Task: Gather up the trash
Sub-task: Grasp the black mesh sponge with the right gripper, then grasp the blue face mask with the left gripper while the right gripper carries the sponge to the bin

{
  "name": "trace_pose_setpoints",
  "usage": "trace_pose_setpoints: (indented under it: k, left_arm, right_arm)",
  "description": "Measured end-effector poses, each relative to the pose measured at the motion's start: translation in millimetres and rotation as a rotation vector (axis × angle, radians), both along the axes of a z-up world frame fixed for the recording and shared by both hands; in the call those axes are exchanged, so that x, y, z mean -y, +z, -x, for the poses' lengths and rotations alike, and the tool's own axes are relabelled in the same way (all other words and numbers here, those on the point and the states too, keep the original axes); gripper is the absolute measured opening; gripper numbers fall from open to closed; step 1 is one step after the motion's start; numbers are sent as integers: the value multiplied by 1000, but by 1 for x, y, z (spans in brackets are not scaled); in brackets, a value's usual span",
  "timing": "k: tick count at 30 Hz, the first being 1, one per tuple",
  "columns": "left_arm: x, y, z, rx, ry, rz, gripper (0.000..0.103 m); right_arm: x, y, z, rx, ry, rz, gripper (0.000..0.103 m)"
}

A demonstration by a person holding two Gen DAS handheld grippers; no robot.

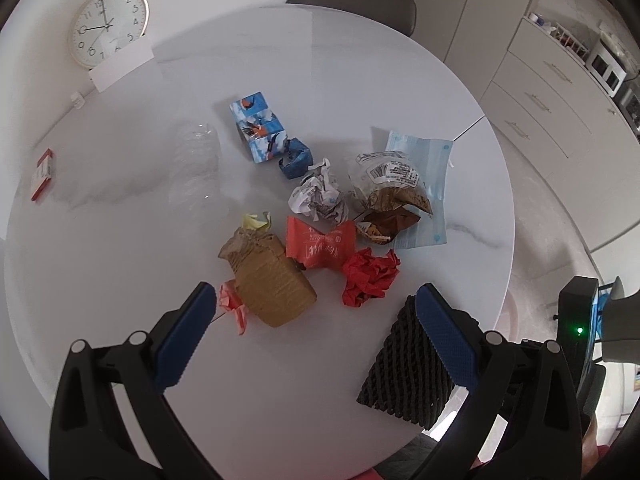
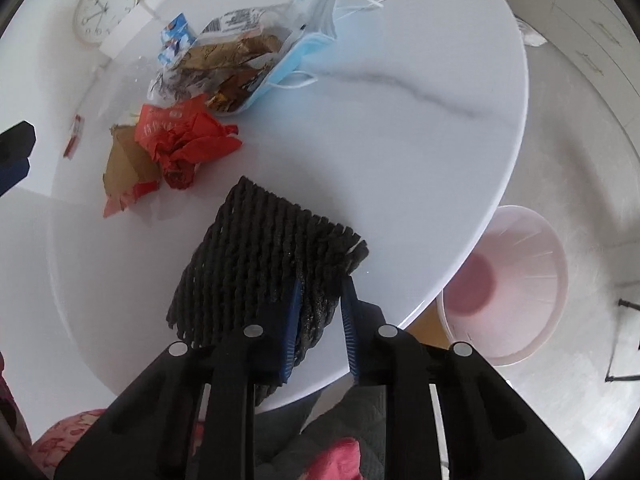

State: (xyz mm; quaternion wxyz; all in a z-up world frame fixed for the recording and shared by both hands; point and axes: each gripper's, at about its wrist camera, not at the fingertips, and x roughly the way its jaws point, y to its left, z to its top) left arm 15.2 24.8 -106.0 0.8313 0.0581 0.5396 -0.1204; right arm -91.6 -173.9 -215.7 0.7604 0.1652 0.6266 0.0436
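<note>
Trash, a black foam fruit net (image 2: pixel 272 256), lies at the white round table's (image 2: pixel 400 140) 5 o'clock edge, pinched in the right gripper (image 2: pixel 322 320). Left gripper (image 1: pixel 316 336) gapes wide, empty. Lift straight, then swing toward the pink bin (image 2: pixel 520 280) at 3 o'clock

The clock (image 1: pixel 107 26), far beyond the fingers, is showing numerals 1 to 12; the orange wrapper's (image 1: pixel 320 245) white characters are staying unreadable.
</note>
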Motion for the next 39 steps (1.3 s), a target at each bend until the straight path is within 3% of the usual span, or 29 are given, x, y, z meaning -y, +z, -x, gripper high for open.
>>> trace_pose_setpoints:
  k: [1, 10, 13, 17, 21, 26, 29, 31, 33, 34, 39]
  left_arm:
    - [2, -1, -2, -3, -9, 2, 95]
    - [49, -2, -13, 31, -177, -9, 95]
    - [84, -5, -25, 35, -258, -4, 95]
    - [133, -17, -50, 16, -295, -21, 95]
    - [183, -35, -81, 6, -282, -106, 91]
    - [224, -67, -107, -43, -277, -250, 73]
    - [235, -90, -117, -93, -265, -310, 52]
    - [238, -102, -123, -120, -256, -337, 27]
    - [237, -109, -127, -141, -244, -335, 11]
    - [237, -111, -130, -148, -237, -324, 8]
    - [224, -91, -138, -148, -202, -190, 2]
  right_arm:
    - [0, 2, 1, 7, -5, -3, 12]
    - [15, 22, 2, 93, -80, -33, 10]
    - [27, 35, 7, 131, -117, -28, 10]
    - [55, 52, 14, 183, -184, 6, 10]
    - [87, 61, 28, 216, -265, 30, 10]
    - [120, 58, 52, 222, -346, 45, 10]
    - [134, 51, 61, 215, -381, 39, 11]
    - [146, 47, 66, 211, -401, 33, 10]
    - [154, 45, 69, 209, -411, 32, 10]
    - [156, 45, 70, 209, -415, 35, 11]
    - [175, 47, 78, 214, -441, 40, 10]
